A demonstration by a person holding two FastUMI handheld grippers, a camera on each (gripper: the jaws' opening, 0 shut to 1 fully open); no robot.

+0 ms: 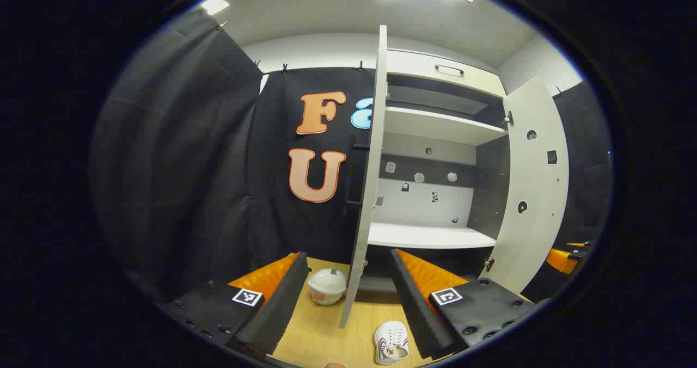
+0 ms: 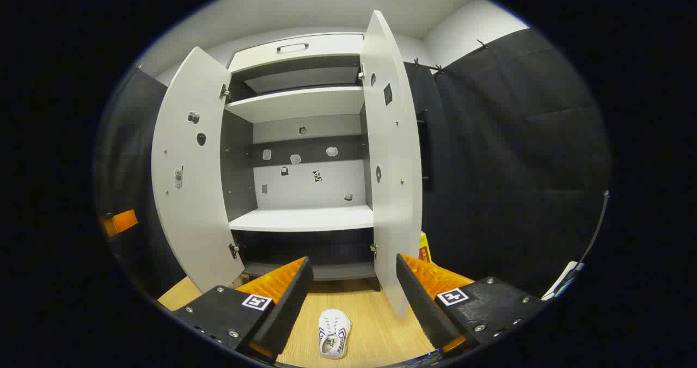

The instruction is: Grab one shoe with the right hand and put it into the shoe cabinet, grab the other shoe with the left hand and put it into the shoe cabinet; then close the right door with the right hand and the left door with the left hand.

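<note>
Lying between right hand-held gripper (image 2: 348, 289) fingers: shoe (image 2: 333, 333).

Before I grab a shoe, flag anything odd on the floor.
Nothing spilled or broken. One extra: a white lidded bowl sits on the floor beside the left door, near the shoe. It may block that door closing.

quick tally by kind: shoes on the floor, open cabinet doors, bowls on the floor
shoes: 1, the white shoe, seen in both views
cabinet doors: 2, left door and right door, both open
bowls: 1, white bowl by the left door
total: 4
</note>
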